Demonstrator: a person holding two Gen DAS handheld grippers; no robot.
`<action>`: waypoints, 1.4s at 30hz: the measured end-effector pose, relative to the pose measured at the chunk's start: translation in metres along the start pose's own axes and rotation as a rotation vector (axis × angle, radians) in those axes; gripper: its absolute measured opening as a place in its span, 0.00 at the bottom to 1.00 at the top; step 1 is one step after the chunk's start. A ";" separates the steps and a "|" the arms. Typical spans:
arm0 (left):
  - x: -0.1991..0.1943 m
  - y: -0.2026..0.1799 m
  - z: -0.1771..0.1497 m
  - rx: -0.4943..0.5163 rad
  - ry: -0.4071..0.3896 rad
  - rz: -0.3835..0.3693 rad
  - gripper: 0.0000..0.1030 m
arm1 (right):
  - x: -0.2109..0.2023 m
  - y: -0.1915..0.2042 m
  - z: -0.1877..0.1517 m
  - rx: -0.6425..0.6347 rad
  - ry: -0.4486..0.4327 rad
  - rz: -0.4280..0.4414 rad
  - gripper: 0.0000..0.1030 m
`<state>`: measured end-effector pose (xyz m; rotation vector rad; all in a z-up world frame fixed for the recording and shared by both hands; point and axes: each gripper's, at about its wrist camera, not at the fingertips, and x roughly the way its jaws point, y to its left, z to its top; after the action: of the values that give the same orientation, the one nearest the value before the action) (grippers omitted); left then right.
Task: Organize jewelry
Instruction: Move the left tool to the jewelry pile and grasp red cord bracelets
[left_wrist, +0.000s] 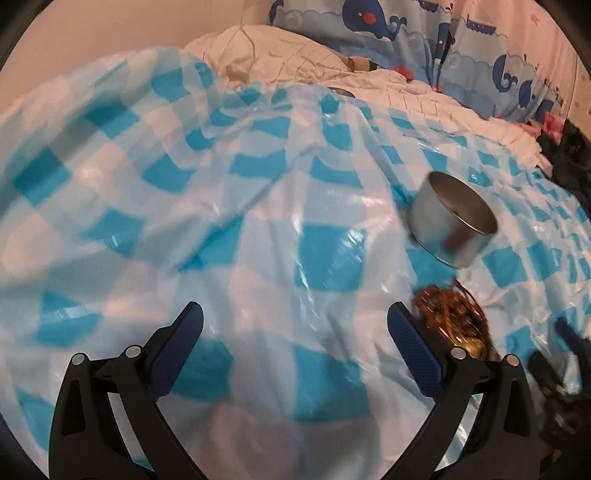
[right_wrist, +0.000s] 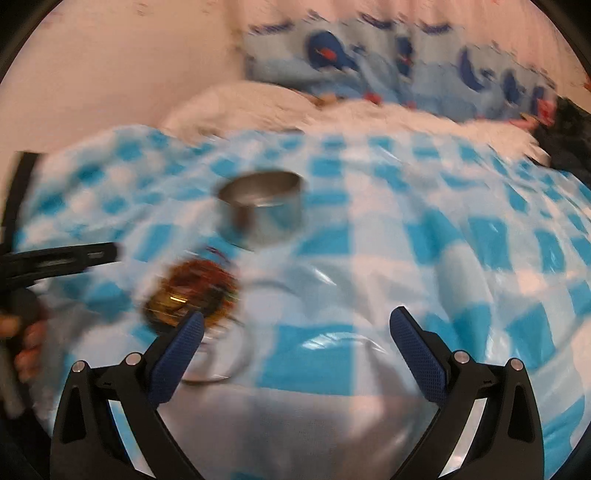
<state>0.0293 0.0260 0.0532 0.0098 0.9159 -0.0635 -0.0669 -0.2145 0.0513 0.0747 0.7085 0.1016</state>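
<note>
A round metal tin (left_wrist: 453, 221) is seen standing open on the bed, on a blue-and-white checked sheet (left_wrist: 207, 229), toward the pillow end; nothing can be made out inside it. A tangled heap of brown and gold jewelry (left_wrist: 452, 317) is laid on the sheet just beside the tin, nearer the foot. The left tool (left_wrist: 295, 332) and the right tool (right_wrist: 297, 334) are both spread wide, with nothing held.
</note>
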 end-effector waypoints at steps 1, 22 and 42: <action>-0.001 0.003 0.002 -0.012 0.004 -0.013 0.93 | 0.001 0.011 0.005 -0.055 0.012 0.031 0.94; 0.002 -0.066 -0.007 0.185 0.023 -0.246 0.93 | 0.025 -0.007 0.018 -0.005 0.103 0.076 0.75; -0.016 -0.060 -0.011 0.189 -0.084 -0.402 0.00 | 0.028 -0.010 0.020 0.024 0.108 0.095 0.83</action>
<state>0.0074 -0.0332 0.0601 -0.0010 0.8145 -0.5201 -0.0321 -0.2218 0.0470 0.1272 0.8139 0.1895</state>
